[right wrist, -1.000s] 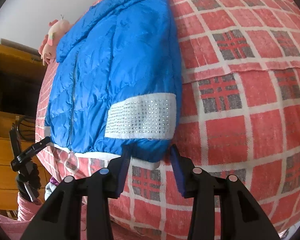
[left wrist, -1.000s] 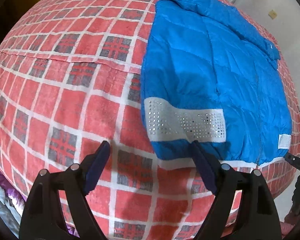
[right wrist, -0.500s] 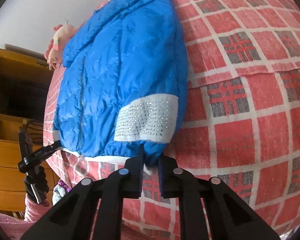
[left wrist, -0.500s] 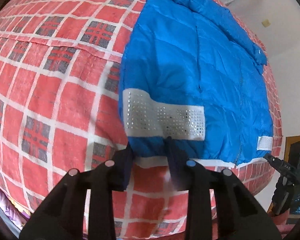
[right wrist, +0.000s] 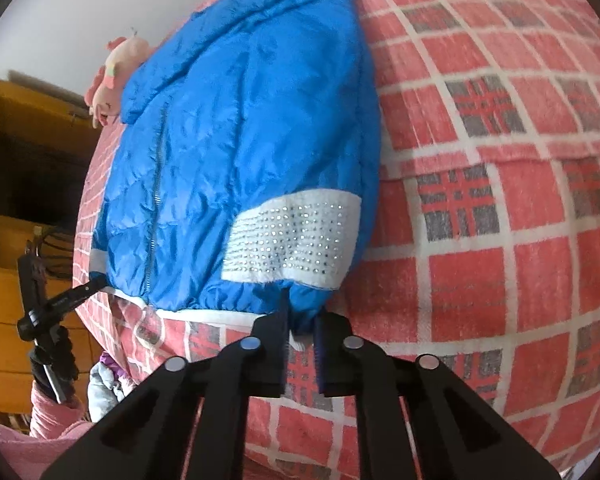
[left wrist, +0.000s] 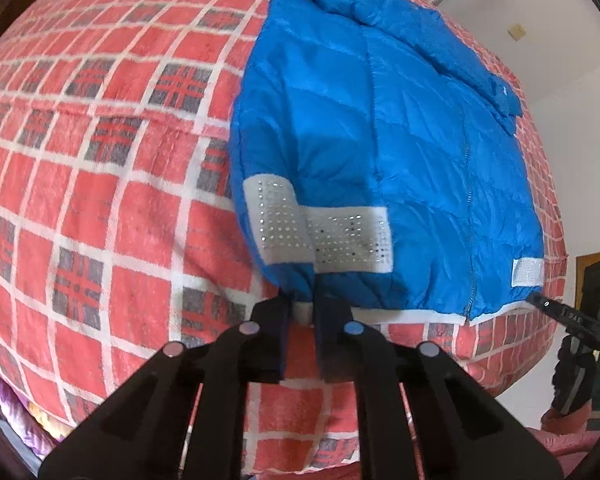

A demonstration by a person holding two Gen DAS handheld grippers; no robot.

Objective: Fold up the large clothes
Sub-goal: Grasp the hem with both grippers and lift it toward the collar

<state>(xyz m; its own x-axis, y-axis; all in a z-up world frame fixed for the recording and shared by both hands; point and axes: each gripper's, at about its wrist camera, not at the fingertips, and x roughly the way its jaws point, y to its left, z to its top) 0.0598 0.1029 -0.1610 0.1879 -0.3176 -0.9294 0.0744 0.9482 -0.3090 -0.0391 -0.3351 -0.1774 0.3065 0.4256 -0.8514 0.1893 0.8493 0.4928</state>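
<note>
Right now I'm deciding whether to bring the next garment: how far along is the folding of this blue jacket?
Done: the blue jacket lies flat, zipped, sleeves laid over its front, on the red checked blanket. In hand: the left tongs and right tongs have just closed on the hem corners below the white studded cuffs. Left: every fold; none shows yet.

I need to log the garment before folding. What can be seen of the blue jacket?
The blue puffer jacket is quilted and shiny, lying front up and zipped on the red plaid blanket, sleeves along its sides. White rhinestone-studded bands cross both sleeves near the cuffs, and a white hem trims the bottom. The left gripper and right gripper have just closed, each pinching a lower corner at the cuff.
</note>
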